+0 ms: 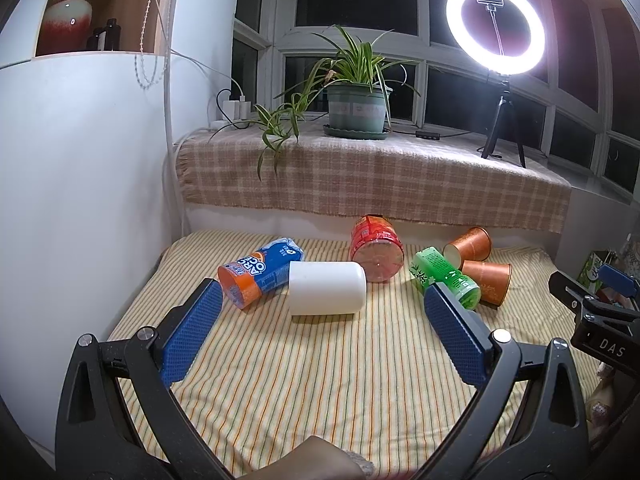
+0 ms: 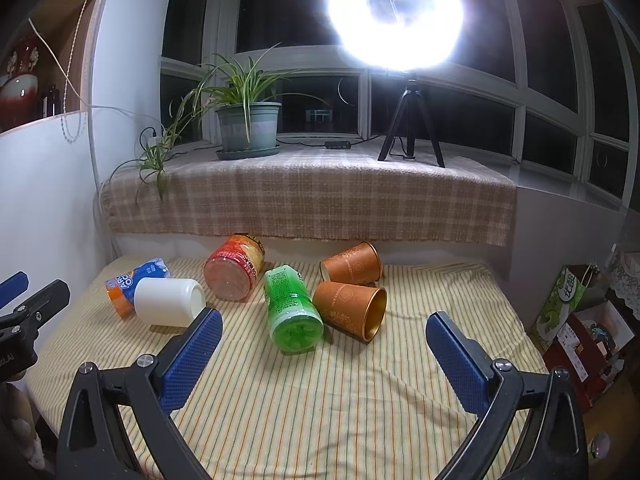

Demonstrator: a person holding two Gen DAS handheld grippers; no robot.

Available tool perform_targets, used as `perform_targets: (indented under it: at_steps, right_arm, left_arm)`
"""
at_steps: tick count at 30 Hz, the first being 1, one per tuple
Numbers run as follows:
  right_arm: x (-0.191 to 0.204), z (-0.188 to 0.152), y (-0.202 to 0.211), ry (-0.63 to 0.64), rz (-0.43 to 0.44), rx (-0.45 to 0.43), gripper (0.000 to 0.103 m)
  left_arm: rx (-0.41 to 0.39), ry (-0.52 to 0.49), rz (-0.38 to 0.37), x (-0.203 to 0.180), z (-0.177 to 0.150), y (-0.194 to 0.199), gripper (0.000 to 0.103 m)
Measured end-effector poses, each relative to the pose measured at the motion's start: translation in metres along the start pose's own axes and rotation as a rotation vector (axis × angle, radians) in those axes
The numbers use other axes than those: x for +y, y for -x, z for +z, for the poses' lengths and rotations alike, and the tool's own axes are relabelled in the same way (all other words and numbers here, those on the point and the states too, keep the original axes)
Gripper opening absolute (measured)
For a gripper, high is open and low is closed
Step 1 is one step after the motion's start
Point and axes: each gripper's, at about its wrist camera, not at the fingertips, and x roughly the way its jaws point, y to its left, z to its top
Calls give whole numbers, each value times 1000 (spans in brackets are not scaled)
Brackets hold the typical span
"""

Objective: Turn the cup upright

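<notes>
White cup (image 1: 327,288), frame centre, probably light and slick (lying sideways); best gripped mid-body. Left tool (image 1: 324,308) and right tool (image 2: 324,334) are held apart.

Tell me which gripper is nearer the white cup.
Left. The left gripper faces the white cup head-on, just short of it; the right gripper sits off to its right, facing the green cup.

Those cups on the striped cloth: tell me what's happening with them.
Nothing is gripped yet. A person holds the left gripper and right gripper open above the striped cloth. All six containers lie on their sides: the white cup, blue cup, red cup, green cup and two copper cups. The left gripper faces the white cup; the right faces the green cup.
</notes>
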Motion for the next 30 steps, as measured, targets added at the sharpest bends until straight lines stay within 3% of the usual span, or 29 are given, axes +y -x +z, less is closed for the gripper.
perform_targets:
  at_steps: [30]
  right_arm:
    - [3,0,-2,4,0,3,103]
  left_arm:
    - [5,2,-3,2,1,-1,102]
